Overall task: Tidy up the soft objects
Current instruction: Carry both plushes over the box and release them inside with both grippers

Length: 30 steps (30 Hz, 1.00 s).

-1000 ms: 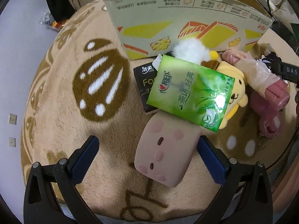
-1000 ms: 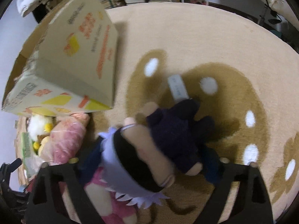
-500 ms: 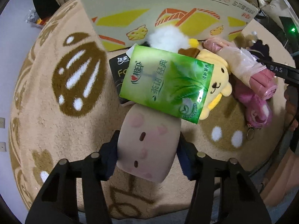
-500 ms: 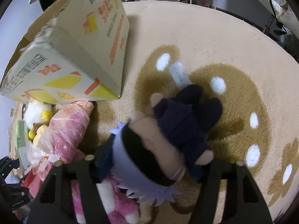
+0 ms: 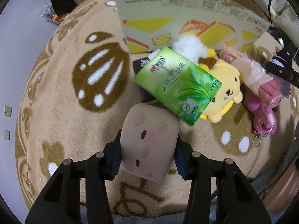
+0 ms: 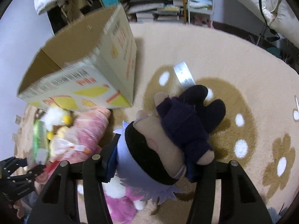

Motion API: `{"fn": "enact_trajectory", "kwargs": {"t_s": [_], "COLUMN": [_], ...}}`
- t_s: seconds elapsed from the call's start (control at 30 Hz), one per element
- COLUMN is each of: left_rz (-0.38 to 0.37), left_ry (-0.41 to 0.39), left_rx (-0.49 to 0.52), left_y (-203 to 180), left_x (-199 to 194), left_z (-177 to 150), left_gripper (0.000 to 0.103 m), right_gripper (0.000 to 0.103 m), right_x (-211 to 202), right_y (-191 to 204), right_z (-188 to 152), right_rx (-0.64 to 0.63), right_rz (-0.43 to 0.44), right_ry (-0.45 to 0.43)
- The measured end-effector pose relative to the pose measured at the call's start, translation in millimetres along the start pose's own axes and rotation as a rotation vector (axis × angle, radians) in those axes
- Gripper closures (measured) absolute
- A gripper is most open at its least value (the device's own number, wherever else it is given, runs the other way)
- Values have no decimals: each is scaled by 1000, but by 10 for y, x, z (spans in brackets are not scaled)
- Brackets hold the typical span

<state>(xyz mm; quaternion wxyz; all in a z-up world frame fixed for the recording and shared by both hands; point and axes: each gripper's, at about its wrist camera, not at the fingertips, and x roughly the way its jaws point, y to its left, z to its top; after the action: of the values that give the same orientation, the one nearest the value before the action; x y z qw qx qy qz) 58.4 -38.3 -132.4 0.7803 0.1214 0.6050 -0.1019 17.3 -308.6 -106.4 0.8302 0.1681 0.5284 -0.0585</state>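
On the beige patterned rug (image 5: 61, 100), a pale pink spotted cushion (image 5: 149, 141) is being squeezed by the closing left gripper (image 5: 147, 155) and a dark-clothed plush doll (image 6: 168, 141) by the closing right gripper (image 6: 151, 163) — both presumably destined for the open cardboard box (image 6: 78, 74) nearby.

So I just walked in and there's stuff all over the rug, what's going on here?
A person is tidying soft things with two hand-held grippers. The left gripper is closing on a pink spotted cushion, whose far end lies under a green tissue pack. The right gripper is closing on a doll in dark clothes. An open cardboard box stands on the rug, with a yellow plush dog and other toys still piled beside it.
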Motion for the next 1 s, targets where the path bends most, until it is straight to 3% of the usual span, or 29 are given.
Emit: {"fn": "enact_trajectory", "kwargs": {"t_s": [0.23,0.57,1.0], "left_rz": [45,121,148], "left_ry": [-219,-575,-750], "left_rx": [-77,-102,-49], "left_y": [99,105,7], "left_x": [-487,-1124,-1718], "left_z": [-72,-12,232], "left_gripper": [60,60,60], "right_gripper": [44,44,43], "right_x": [-510,-1120,-1419], "right_y": [-57,55,258], "right_z": [-57,-154,138], "right_rx": [-9,-72,-163], "right_rz": [87,124,153], "right_ry": [-163,-371,-527]}}
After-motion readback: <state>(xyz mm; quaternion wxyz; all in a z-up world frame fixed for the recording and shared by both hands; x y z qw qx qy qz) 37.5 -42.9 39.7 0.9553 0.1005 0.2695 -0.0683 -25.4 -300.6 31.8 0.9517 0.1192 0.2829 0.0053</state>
